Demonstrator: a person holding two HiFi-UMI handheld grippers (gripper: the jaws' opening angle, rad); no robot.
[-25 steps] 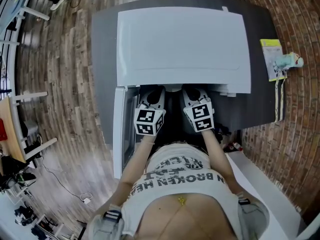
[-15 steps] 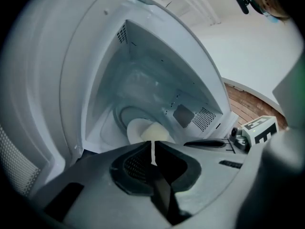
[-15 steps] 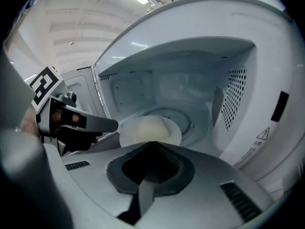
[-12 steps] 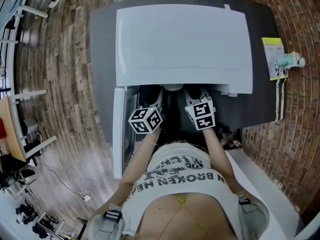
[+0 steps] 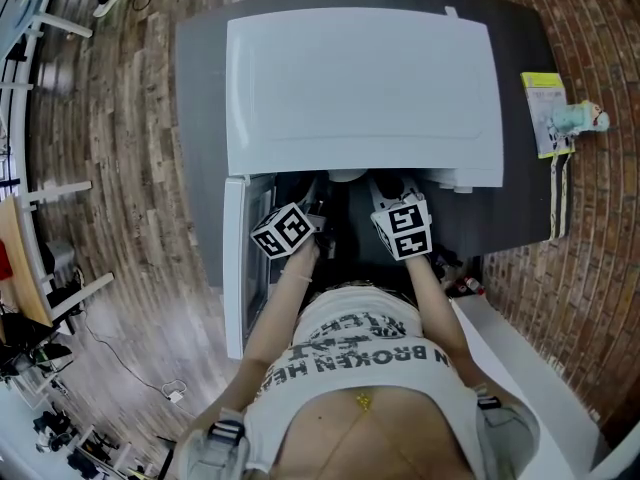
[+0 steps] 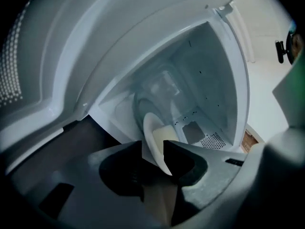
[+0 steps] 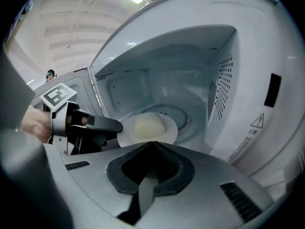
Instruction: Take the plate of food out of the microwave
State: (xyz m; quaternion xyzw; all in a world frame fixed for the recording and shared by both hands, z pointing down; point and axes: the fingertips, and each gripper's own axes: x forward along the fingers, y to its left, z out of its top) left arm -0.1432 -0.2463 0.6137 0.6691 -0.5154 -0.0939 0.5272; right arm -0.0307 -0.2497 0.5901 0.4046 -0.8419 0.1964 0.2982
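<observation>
A white plate (image 7: pixel 169 131) with a pale mound of food (image 7: pixel 147 126) rests on the glass turntable (image 7: pixel 185 116) inside the open white microwave (image 5: pixel 360 88). My left gripper (image 6: pixel 153 148) is rolled onto its side. Its jaws have just been opening and now stand open, with the plate's (image 6: pixel 149 127) left rim in the gap between them. From the right gripper view, the left gripper (image 7: pixel 112 130) sits at that rim. My right gripper (image 7: pixel 151 144) is shut and empty, just short of the plate's near rim. Both marker cubes (image 5: pixel 285 230) (image 5: pixel 402 231) show at the microwave's mouth.
The microwave door (image 5: pixel 235 268) hangs open at the left. The microwave stands on a dark grey counter (image 5: pixel 200 118). A yellow packet (image 5: pixel 545 113) and a small pale object (image 5: pixel 580 120) lie at the right by the brick surface. The person's body is close to the opening.
The left gripper's cube has rolled and shifted slightly left and lower at the microwave's mouth. The right gripper has stayed where it was.
</observation>
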